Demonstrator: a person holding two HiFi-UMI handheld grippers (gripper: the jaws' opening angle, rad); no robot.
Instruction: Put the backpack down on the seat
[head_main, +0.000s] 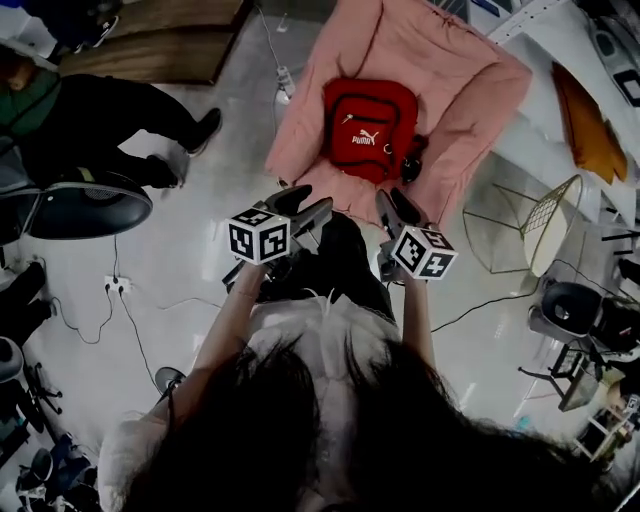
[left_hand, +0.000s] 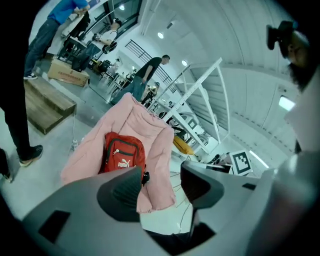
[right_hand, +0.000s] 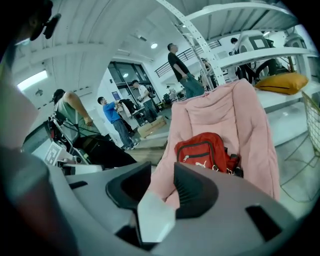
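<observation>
A red backpack (head_main: 368, 128) (left_hand: 122, 154) (right_hand: 205, 152) lies upright against the back of a pink padded seat (head_main: 470, 80) (left_hand: 160, 145) (right_hand: 250, 115). Neither gripper touches it. Both are held close to the person's body, short of the seat's front edge. My left gripper (head_main: 305, 205) (left_hand: 160, 185) is open wide with nothing between its jaws. My right gripper (head_main: 396, 205) (right_hand: 162, 187) stands beside it with a narrower gap, also with nothing in it. A dark strap or buckle hangs at the backpack's right side.
A wire-frame side table (head_main: 545, 225) stands right of the seat, with a fan (head_main: 575, 305) below it. A power strip (head_main: 283, 80) and cables lie on the floor to the left. A seated person (head_main: 100, 120) and a wooden platform (head_main: 160, 40) are at upper left.
</observation>
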